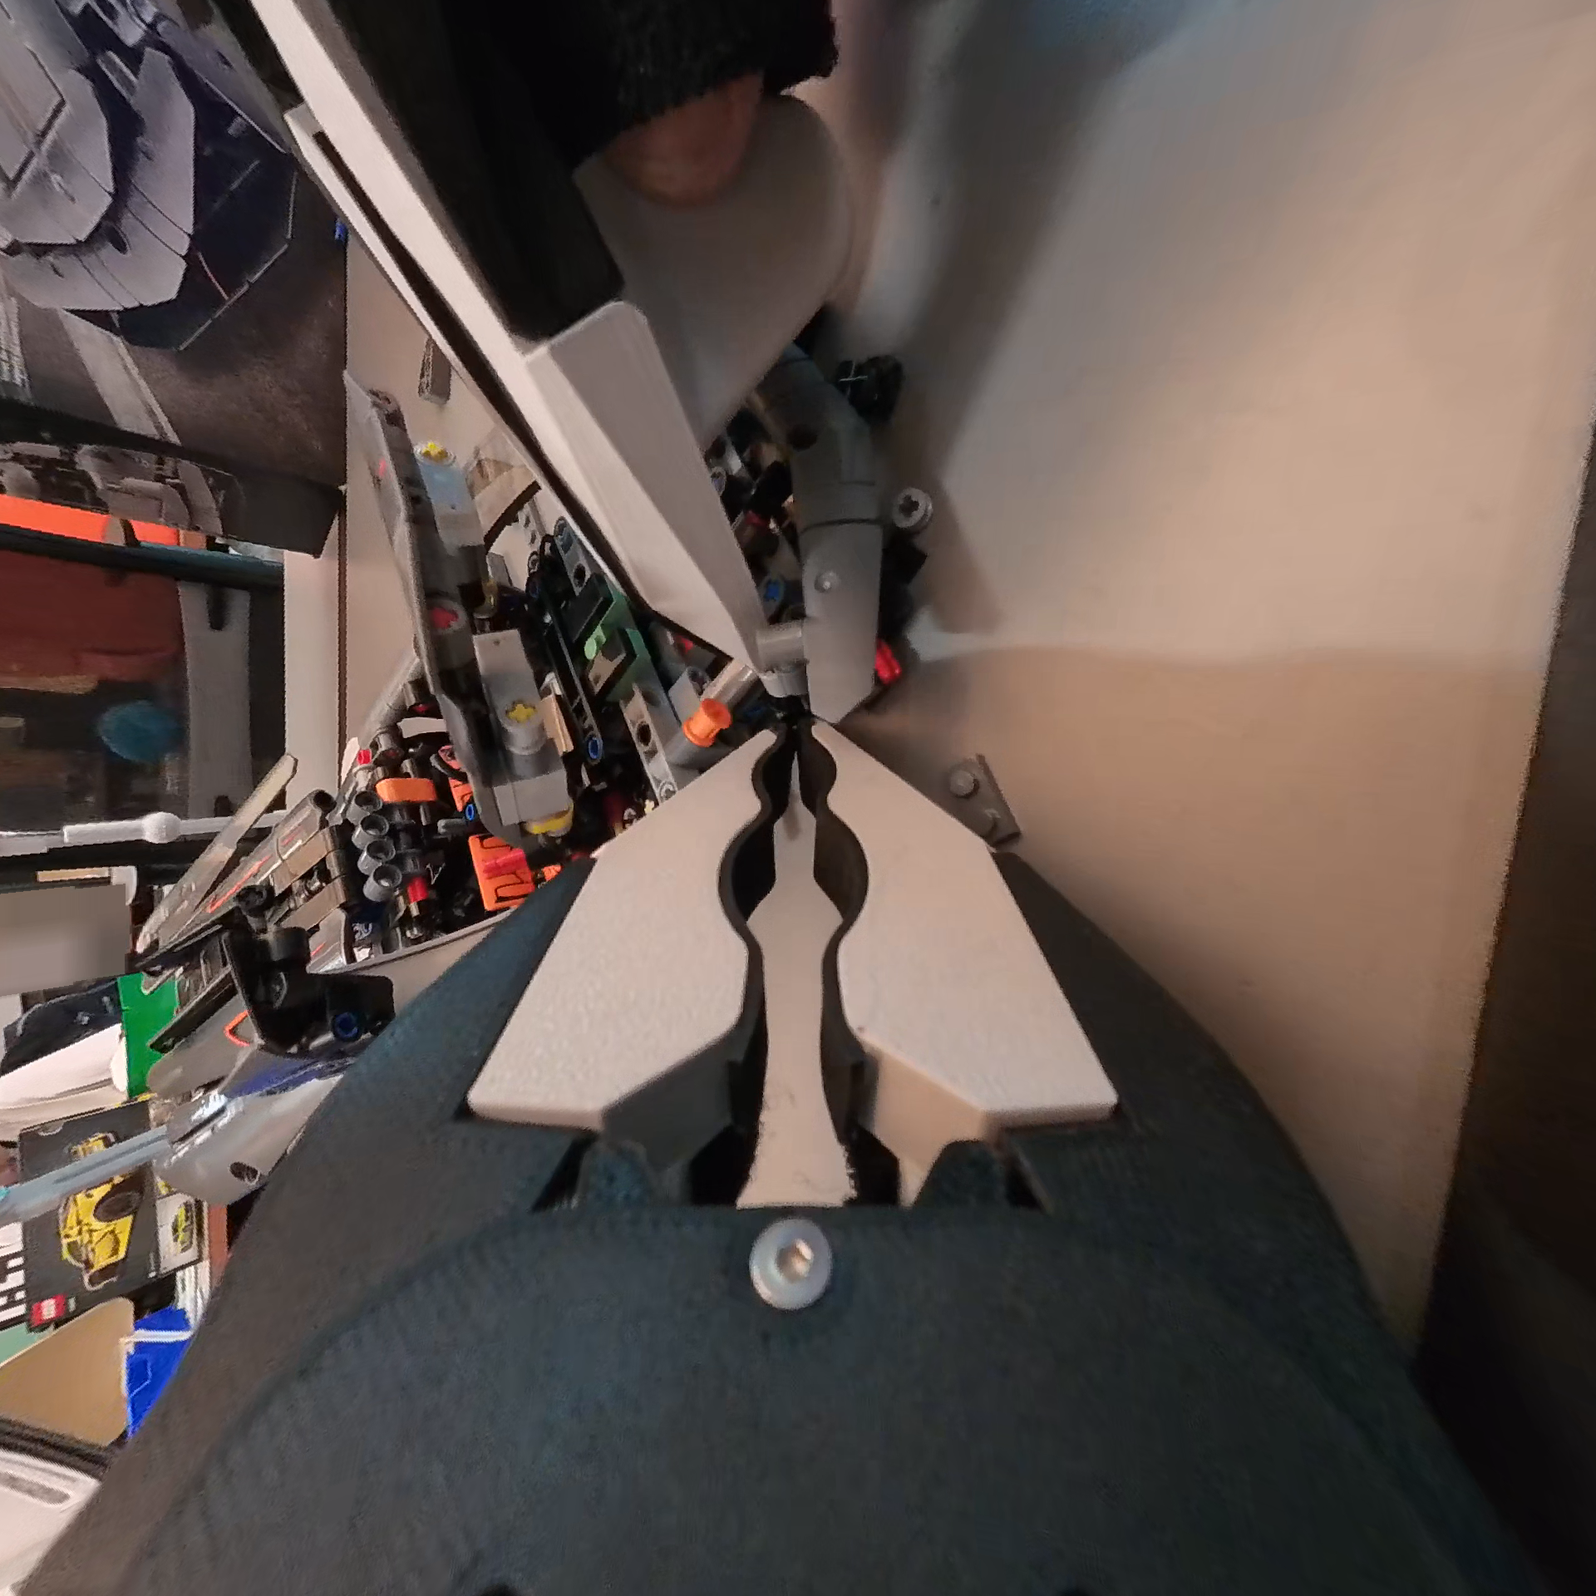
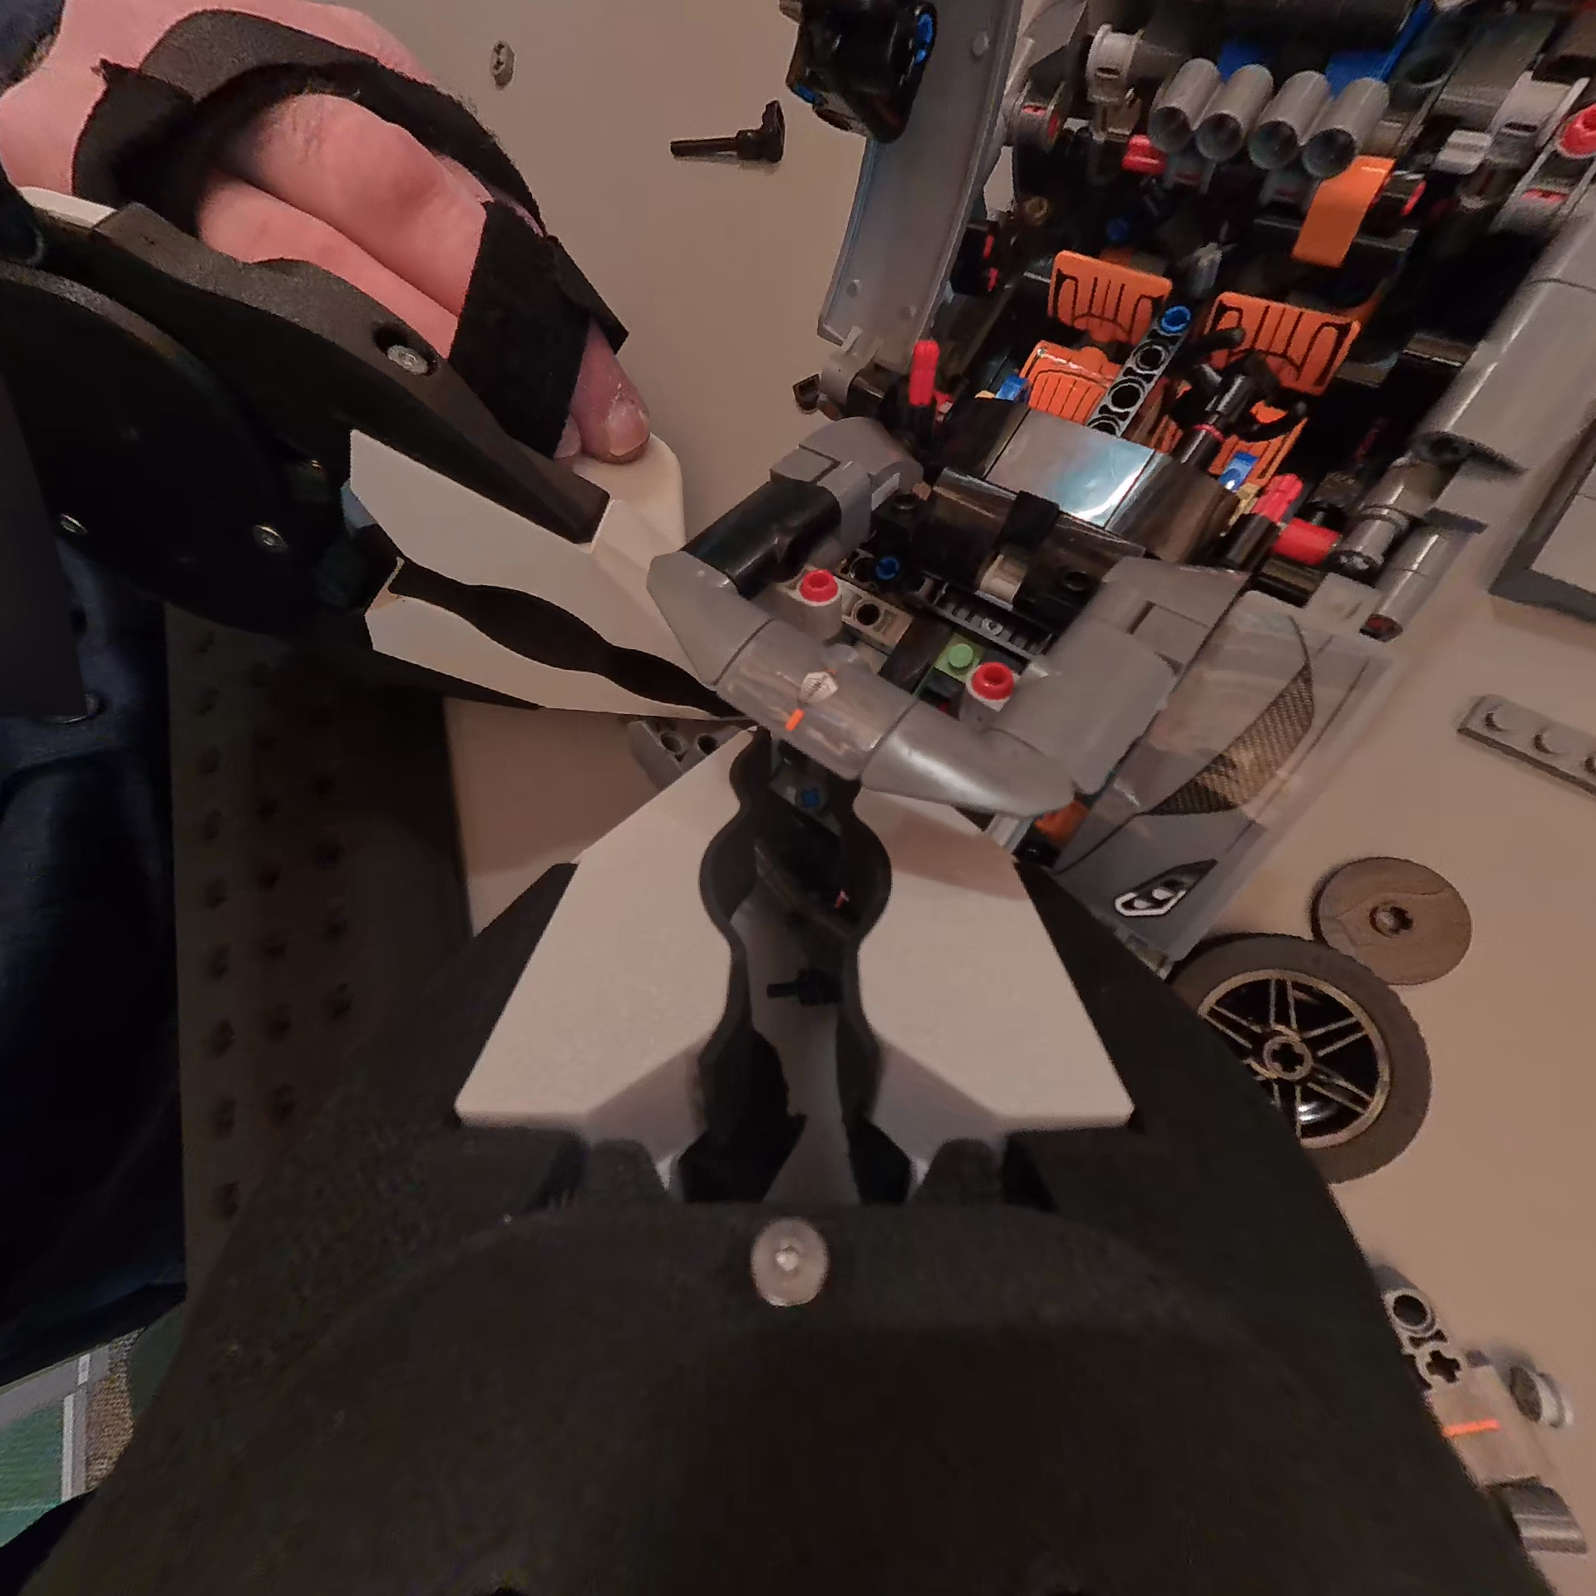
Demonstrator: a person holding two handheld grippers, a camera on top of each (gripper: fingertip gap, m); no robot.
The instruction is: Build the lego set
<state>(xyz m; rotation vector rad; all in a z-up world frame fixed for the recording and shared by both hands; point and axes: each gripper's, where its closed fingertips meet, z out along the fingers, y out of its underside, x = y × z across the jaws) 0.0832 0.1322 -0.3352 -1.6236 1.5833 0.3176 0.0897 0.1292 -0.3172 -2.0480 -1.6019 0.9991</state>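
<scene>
A grey Lego car (image 2: pixel 1209 691) with orange seats and an open interior lies on the pale table (image 2: pixel 708 259); it also shows in the left wrist view (image 1: pixel 518 656). My left gripper (image 1: pixel 799 734) is shut on the edge of the car's grey front panel (image 1: pixel 842 622). In the right wrist view it comes in from the left, held by a hand (image 2: pixel 721 699). My right gripper (image 2: pixel 782 760) is shut on dark parts under that front panel (image 2: pixel 829 699). One of its white fingers (image 1: pixel 639 484) crosses the left wrist view from above.
A loose black wheel (image 2: pixel 1304 1054), a dark disc (image 2: pixel 1390 920) and a grey plate (image 2: pixel 1529 743) lie right of the car. A black pin (image 2: pixel 734 138) lies behind it. Small grey parts (image 2: pixel 1468 1382) sit near the front. Lego boxes (image 1: pixel 129 173) stand beyond the table.
</scene>
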